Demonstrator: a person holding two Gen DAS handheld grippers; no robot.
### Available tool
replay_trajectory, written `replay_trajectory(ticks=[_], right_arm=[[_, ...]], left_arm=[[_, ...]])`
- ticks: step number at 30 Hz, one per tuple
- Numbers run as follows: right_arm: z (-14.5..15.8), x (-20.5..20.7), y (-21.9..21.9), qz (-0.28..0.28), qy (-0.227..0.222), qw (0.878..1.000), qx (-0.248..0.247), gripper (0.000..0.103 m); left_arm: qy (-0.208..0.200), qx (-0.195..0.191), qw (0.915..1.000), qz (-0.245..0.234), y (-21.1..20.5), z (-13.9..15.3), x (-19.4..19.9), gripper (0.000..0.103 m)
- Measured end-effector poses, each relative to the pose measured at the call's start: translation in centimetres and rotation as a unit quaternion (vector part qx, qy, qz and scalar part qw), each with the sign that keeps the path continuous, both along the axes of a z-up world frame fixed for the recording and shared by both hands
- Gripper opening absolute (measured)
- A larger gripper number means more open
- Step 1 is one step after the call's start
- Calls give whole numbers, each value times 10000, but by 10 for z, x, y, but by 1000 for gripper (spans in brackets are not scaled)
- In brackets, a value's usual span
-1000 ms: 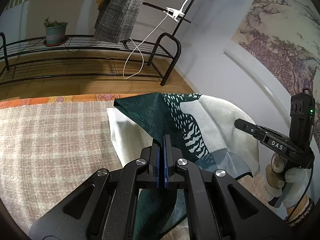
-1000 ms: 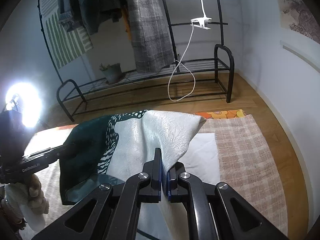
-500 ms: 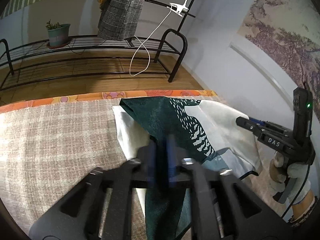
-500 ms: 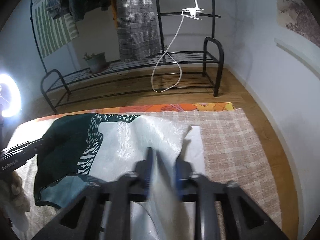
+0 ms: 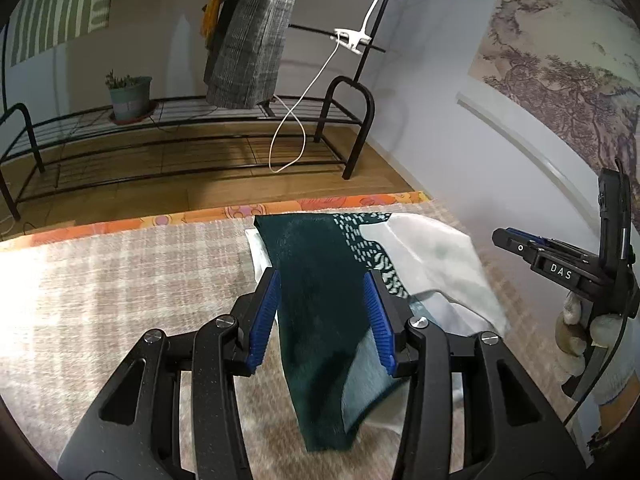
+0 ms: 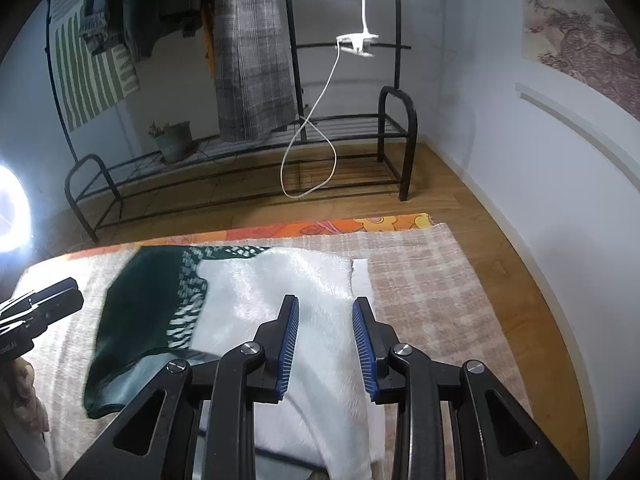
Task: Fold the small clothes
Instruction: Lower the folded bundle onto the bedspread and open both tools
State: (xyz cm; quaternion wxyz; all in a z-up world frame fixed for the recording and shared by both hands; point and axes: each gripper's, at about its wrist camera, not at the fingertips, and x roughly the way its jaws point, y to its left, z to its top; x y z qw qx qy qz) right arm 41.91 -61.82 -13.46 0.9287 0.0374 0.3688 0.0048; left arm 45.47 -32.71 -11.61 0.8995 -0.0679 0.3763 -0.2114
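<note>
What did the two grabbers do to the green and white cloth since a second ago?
Both let go: the left gripper and right gripper opened, and the cloth dropped flatter onto the checked mat. The rack and plant pot stayed put.

Close forward wrist views (shared garment [image 5: 320,300])

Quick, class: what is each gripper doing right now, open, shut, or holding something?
Left gripper: open, holding nothing; the green and white garment lies between its spread fingers.
Right gripper: open, holding nothing, above the garment's white part.
</note>
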Motion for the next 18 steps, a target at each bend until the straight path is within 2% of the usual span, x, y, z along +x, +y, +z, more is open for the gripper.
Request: replay_trajectory(ticks=[8, 18], right_arm=[[44, -46, 22, 5, -219, 9997, 64, 28], [107, -126, 74, 119, -552, 9984, -49, 29]], left_arm=[[-216, -10, 9998, -27, 21, 41, -48, 43], [-616, -29, 9981, 31, 66, 105, -132, 43]])
